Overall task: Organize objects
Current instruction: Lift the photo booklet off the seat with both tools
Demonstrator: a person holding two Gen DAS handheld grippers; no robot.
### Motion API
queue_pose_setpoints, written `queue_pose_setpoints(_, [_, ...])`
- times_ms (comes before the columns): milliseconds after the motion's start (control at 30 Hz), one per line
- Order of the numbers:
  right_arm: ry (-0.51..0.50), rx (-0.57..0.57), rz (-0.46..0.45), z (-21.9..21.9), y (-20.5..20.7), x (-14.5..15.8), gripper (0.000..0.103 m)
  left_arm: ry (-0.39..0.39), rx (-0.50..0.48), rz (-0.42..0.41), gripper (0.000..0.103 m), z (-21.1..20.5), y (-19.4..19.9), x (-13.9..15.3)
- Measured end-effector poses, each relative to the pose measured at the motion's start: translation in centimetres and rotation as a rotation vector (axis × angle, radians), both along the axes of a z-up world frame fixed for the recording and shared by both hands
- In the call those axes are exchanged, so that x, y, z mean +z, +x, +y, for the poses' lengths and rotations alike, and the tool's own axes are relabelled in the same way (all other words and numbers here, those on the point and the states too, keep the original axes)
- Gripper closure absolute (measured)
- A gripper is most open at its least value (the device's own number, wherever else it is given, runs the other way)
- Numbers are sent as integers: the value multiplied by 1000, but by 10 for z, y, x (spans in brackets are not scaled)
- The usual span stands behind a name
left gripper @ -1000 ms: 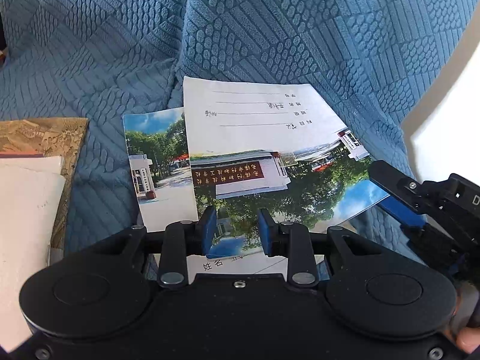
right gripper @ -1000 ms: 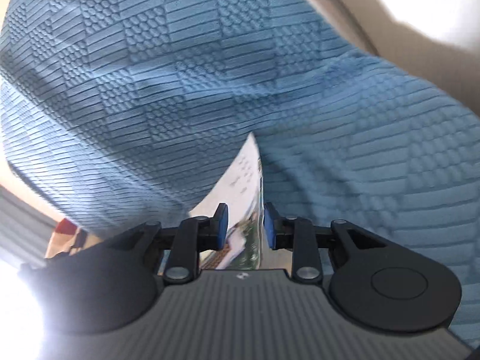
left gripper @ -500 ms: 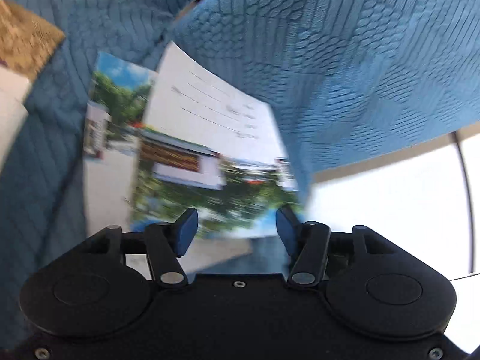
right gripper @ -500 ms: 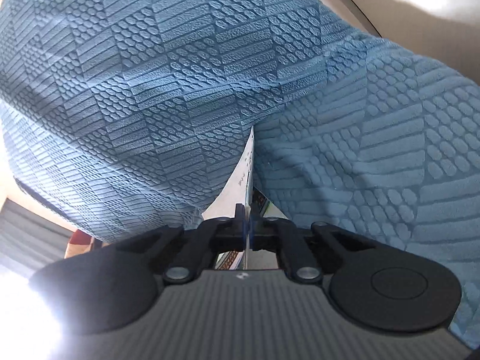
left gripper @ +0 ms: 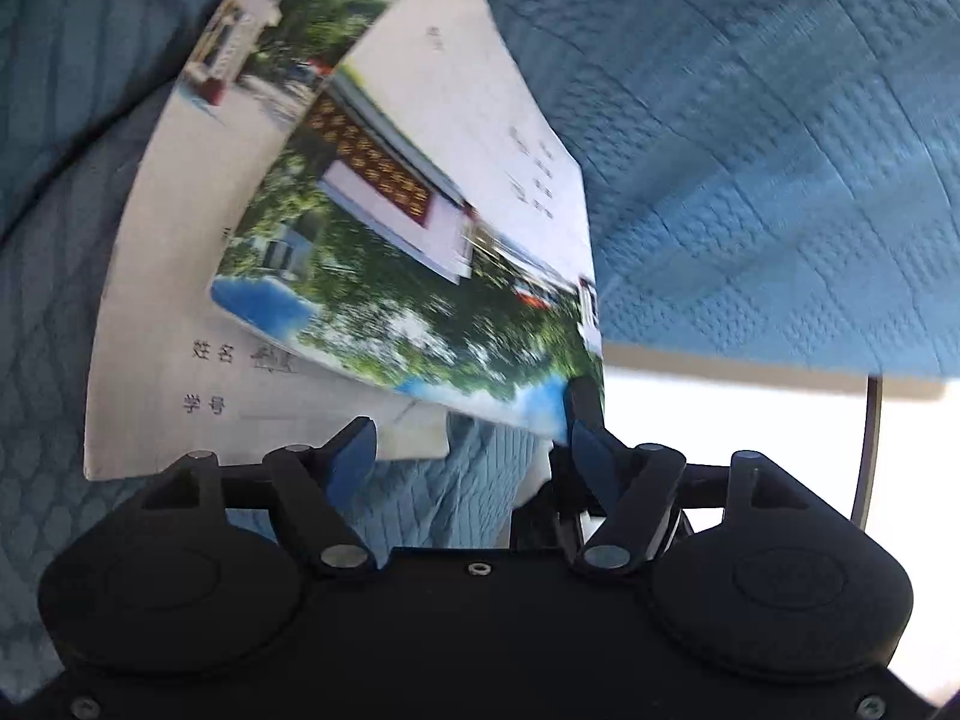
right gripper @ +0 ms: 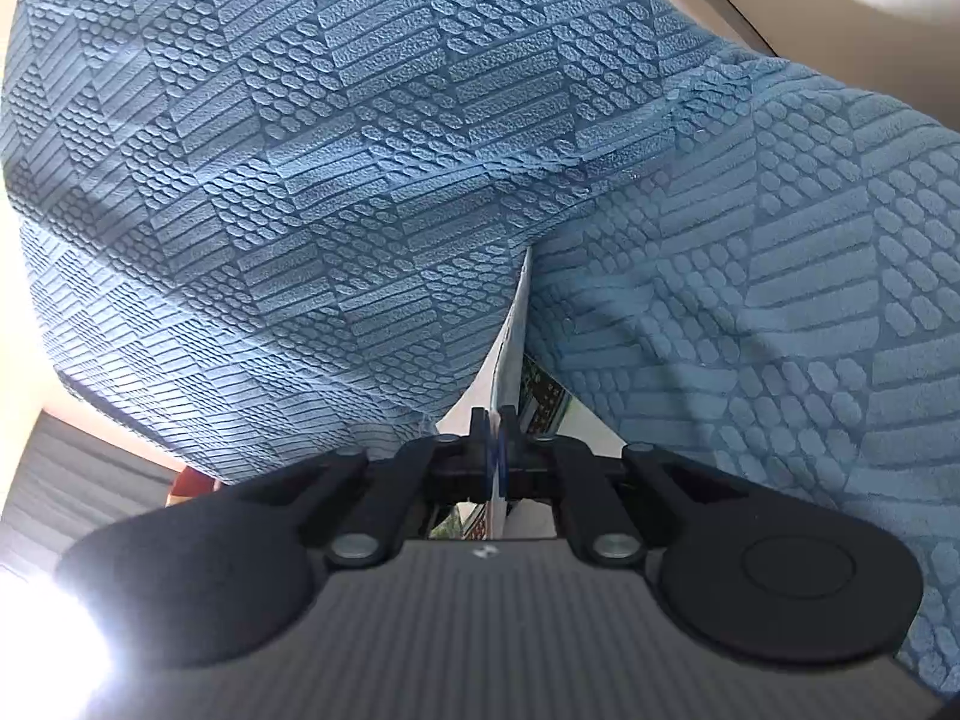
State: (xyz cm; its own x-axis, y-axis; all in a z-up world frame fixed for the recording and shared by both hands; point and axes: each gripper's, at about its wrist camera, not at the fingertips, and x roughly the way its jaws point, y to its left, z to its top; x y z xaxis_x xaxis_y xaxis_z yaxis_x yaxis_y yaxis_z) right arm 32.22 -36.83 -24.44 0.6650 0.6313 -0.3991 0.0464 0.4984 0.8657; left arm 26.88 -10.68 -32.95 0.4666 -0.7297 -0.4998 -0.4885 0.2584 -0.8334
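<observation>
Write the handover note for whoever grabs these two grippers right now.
Left gripper: open, holding nothing, hovering over the blue textured cover.
Right gripper: shut on the corner of the top booklet, which is lifted and tilted off the cover.
Second booklet, same photo cover, lies flat beneath it, partly overlapped.
Done: top booklet picked up.
Left: set it down where it belongs, then deal with the second booklet. The drop-off spot is not in view in either camera.
</observation>
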Motion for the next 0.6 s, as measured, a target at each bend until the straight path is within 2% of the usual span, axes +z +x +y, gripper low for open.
queue_pose_setpoints(133, [40, -10, 6, -3, 1, -1, 98, 15, 16, 6, 34, 4, 4, -5])
queue_pose_setpoints(367, [74, 3, -7, -3, -1, 2, 98, -37, 88, 10, 38, 21, 3, -12])
queue_pose_setpoints(600, [66, -5, 14, -6, 1, 5, 98, -3, 128, 15, 54, 38, -4, -11])
